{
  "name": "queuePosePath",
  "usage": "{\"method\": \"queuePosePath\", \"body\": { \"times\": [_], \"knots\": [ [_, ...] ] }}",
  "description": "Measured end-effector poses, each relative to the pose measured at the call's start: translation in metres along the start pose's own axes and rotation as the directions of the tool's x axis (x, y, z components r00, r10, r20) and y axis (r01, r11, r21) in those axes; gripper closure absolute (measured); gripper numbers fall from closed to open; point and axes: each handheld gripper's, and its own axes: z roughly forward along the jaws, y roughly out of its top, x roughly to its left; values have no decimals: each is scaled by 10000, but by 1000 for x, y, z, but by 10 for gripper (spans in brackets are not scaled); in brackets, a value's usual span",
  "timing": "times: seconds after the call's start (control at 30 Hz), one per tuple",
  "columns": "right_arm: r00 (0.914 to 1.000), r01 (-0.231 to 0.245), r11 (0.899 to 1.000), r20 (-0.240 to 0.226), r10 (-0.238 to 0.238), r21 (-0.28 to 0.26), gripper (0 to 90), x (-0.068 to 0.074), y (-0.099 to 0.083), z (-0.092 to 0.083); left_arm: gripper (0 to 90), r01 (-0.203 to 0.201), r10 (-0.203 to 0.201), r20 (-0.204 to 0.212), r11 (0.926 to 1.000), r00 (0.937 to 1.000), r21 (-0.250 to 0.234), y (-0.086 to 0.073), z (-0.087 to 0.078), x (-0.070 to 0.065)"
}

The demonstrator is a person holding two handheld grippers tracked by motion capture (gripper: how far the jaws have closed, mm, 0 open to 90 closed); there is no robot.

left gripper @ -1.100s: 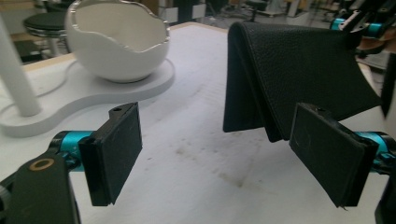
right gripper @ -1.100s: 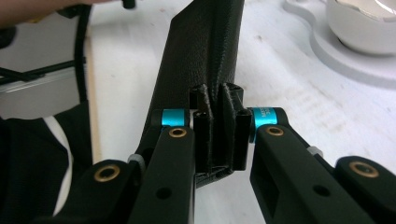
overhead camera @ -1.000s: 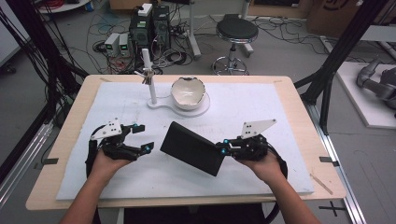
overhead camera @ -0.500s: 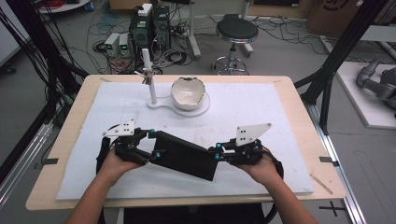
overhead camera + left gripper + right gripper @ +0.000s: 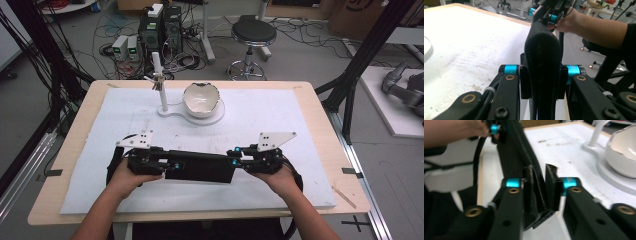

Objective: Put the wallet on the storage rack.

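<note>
Since a second ago the left hand-held gripper [image 5: 167,164] has come across from open tabletop to take the near end of the black fabric pouch [image 5: 200,166], and the pouch has swung from a diagonal lie to run straight between the two hands. It now hangs edge-up just above the white mat [image 5: 280,115], near the front edge of the tabletop [image 5: 320,100].

The left hand-held gripper is clamped on the pouch's end, jaws pressed into the fabric on both sides. The right hand-held gripper [image 5: 235,162] grips the opposite end; in its own view a slim gap shows beside one jaw pad, so that hold looks thinner.

The likely failure is a slip at the right end: if the hands pull apart or twist unevenly, the soft fabric could slide out and drop.

Count: one pouch, two grippers, one white bowl [image 5: 201,99] on one white stand [image 5: 165,102] with an upright post, well behind the pouch.
</note>
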Motion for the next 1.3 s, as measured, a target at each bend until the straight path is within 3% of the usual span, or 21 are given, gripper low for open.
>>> {"method": "queuePosePath", "body": {
  "times": [0.1, 0.13, 0.17, 0.23, 0.27, 0.3, 0.4, 0.5, 0.53, 0.57, 0.73, 0.77, 0.8, 0.83, 0.87, 0.9, 1.13, 1.2, 1.3],
  "knots": [
    [9980, -128, 9996, 621, 143, -238, 603, 0, -2, -2, 732, -37, 35, -174, 9999, 9998, -116, 4, 0, -2],
    [9980, -128, 9996, 621, 143, -238, 603, 0, -2, -2, 732, -31, 26, -259, 9997, 9997, -224, 5, -1, -3],
    [9954, -417, 9988, 853, 438, -262, 493, -2, -3, -4, 733, -119, 101, -477, 9992, 9988, -370, 8, -4, -4],
    [9915, -609, 9979, 1136, 631, -230, 441, -4, -5, -7, 733, -365, 335, -927, 9988, 9951, -318, 14, -7, -6],
    [9915, -609, 9979, 1136, 631, -230, 441, -4, -5, -7, 733, -365, 335, -927, 9988, 9951, -318, 14, -7, -6],
    [9872, -818, 9964, 1358, 840, -219, 384, -5, -7, -12, 733, -584, 551, -1277, 9981, 9903, -219, 21, -10, -7],
    [9808, -1058, 9942, 1623, 1079, -216, 345, -6, -10, -21, 733, -925, 919, -1647, 9957, 9821, 44, 34, -15, -7],
    [9743, -1176, 9927, 1905, 1205, -265, 320, -6, -14, -29, 733, -1054, 1075, -2046, 9942, 9729, 212, 48, -20, -5],
    [9715, -1246, 9918, 1998, 1277, -279, 312, -5, -15, -32, 733, -1054, 1075, -2046, 9942, 9729, 212, 48, -20, -5],
    [9699, -1246, 9918, 2073, 1277, -284, 310, -5, -16, -34, 733, -1130, 1175, -2353, 9931, 9648, 326, 60, -25, -2],
    [9689, -1447, 9885, 1963, 1504, -432, 296, -3, -28, -38, 732, -1287, 1433, -3159, 9894, 9379, 667, 92, -36, 3],
    [9691, -1494, 9879, 1924, 1545, -413, 293, -3, -31, -37, 732, -1287, 1433, -3159, 9894, 9379, 667, 92, -36, 3],
    [9691, -1494, 9879, 1924, 1545, -413, 293, -3, -31, -37, 732, -1328, 1508, -3289, 9882, 9323, 764, 98, -38, 5],
    [9670, -1597, 9871, 2001, 1579, -74, 270, -2, -35, -35, 732, -1411, 1664, -3531, 9853, 9207, 965, 110, -41, 8],
    [9673, -1549, 9879, 2030, 1518, -9, 269, -2, -36, -34, 732, -1411, 1664, -3531, 9853, 9207, 965, 110, -41, 8],
    [9677, -1532, 9882, 2023, 1503, -12, 267, -2, -37, -34, 732, -1493, 1834, -3768, 9817, 9080, 1180, 121, -44, 11],
    [9688, -1546, 9880, 1952, 1528, -61, 251, -2, -38, -33, 732, -1439, 1968, -4157, 9773, 8880, 1553, 148, -48, 28],
    [9671, -1558, 9878, 2032, 1532, -33, 239, -2, -39, -34, 733, -1304, 1874, -4273, 9786, 8845, 1592, 155, -47, 40],
    [9648, -1617, 9868, 2095, 1588, -36, 228, -2, -40, -35, 732, -1170, 1856, -4521, 9775, 8724, 1755, 160, -44, 51]
  ]
}}
